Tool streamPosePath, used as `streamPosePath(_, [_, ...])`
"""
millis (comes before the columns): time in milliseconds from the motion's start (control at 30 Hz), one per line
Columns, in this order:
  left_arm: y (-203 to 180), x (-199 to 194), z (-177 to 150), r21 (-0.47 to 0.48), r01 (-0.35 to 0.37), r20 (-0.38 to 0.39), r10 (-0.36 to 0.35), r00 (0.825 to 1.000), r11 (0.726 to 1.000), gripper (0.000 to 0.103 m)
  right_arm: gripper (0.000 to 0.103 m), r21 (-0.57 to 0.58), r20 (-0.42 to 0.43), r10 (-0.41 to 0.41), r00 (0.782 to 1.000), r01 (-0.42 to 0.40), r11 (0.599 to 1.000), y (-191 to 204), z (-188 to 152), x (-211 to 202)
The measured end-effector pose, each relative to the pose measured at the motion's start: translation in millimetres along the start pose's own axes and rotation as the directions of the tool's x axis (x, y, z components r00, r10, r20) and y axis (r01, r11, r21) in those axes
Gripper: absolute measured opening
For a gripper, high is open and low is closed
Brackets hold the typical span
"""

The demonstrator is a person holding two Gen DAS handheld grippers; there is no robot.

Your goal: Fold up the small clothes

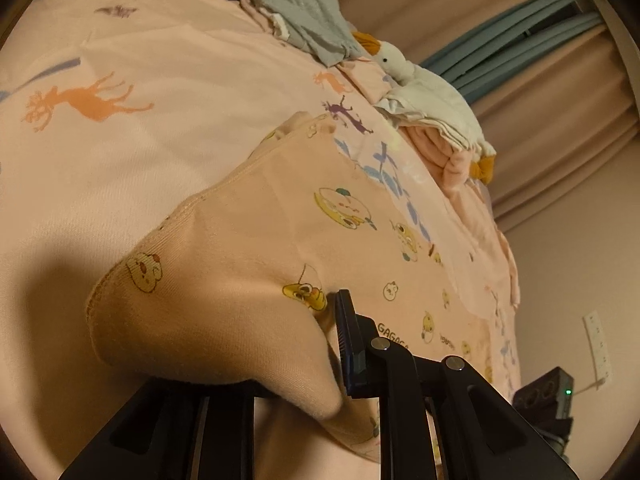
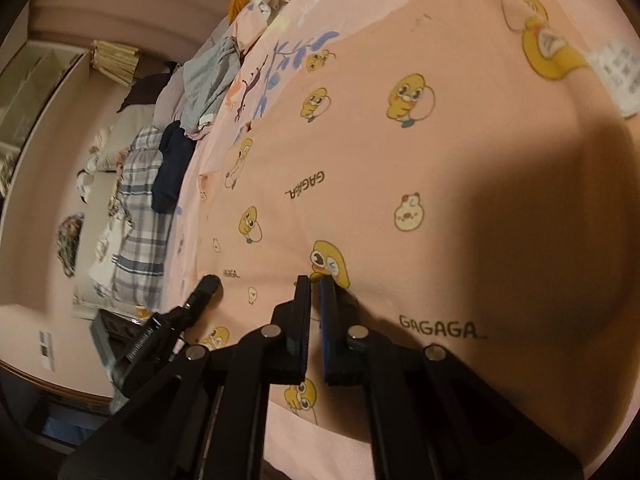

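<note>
A: Start at the left. What has the left gripper (image 1: 320, 320) got?

B: Its jaws are clamped on a raised fold of the peach garment (image 1: 248, 248), the one printed with yellow chick cartoons. Only one finger shows clearly; the cloth drapes over the other, so I judge the pinch mostly from the way the fabric bunches there.

A: And where does the garment lie?

B: Spread on the pink bedsheet (image 1: 132, 152) with deer prints, its hem edge lifted toward the camera. Beyond it sits a pile of grey and pink clothes (image 1: 308, 20), and to the right of that a white goose plush (image 1: 420, 92) lies on folded pink cloth.

A: Now the right side?

B: The right gripper (image 2: 316, 284) presses down on the same garment (image 2: 400, 160), jaws nearly together, pinching a thin ridge of fabric beside a chick print. The left gripper's tip (image 2: 206, 284) touches the cloth just to its left. A plaid cloth (image 2: 140, 220) and a dark garment (image 2: 172, 168) lie further off.
</note>
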State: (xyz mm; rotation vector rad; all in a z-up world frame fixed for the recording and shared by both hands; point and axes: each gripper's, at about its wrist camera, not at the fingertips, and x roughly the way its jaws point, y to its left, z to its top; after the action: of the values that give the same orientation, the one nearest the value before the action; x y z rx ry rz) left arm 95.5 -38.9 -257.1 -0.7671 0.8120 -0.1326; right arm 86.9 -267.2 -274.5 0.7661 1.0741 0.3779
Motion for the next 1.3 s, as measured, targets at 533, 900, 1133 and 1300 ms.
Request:
streamPosePath(533, [-52,-12,-6,0.200,0.027,0.105,-0.049,0.993,0.979,0.017,0.012,0.025,0.114,-0.036,0.993,0.033,0.999,-17,9,-42])
streamPosePath(900, [-175,35,-141,0.829,0.162,-0.212,0.032,0.977,0.535,0.018,0.020,0.217,0.359,-0.061,0.931,-0.020,0.976,-85,16,-139])
streamPosePath(1133, [-189,9,-163,0.845,0.215,-0.269,0.040,0.962,0.490,0.026,0.028,0.224,0.381,-0.026,0.924,-0.065,0.972,-92,14,-156])
streamPosePath(1300, [-175,-38,-160,0.892,0.185,-0.212,0.022,0.977,0.414,0.038,0.040,0.063,0.360,0.014,0.933,-0.040,0.997,-60,14,-147])
